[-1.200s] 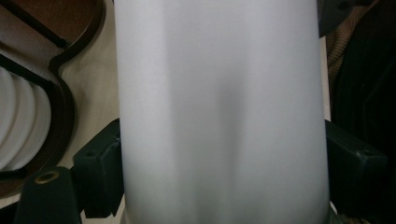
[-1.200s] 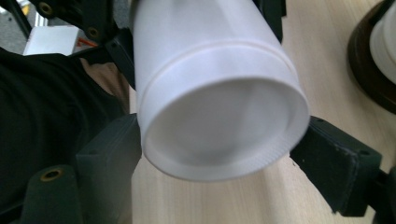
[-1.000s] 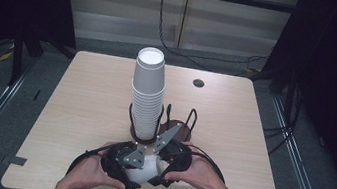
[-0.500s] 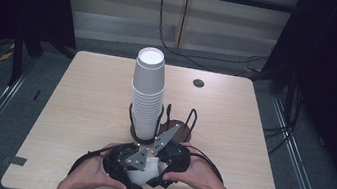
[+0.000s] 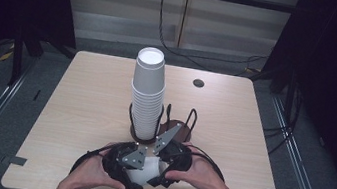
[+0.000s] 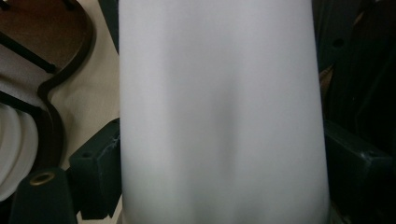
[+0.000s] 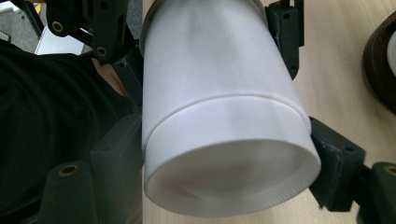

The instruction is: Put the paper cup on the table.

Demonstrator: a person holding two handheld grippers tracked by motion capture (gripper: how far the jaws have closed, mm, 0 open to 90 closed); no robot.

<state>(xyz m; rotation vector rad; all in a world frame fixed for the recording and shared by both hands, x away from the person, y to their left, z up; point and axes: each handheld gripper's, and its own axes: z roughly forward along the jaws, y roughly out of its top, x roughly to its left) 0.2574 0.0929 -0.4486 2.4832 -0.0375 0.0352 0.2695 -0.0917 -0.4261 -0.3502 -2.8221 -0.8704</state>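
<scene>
No readable text, label, brand or number anywhere.

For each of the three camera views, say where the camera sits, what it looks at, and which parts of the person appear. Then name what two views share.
High view: above the near edge, looking down on the table; both hands with left tongs and right tongs.
Left gripper view: on the left tongs, facing the white cup.
Right gripper view: on the right tongs, facing that cup's bottom; dark clothing.
Shared: the cup.
</scene>
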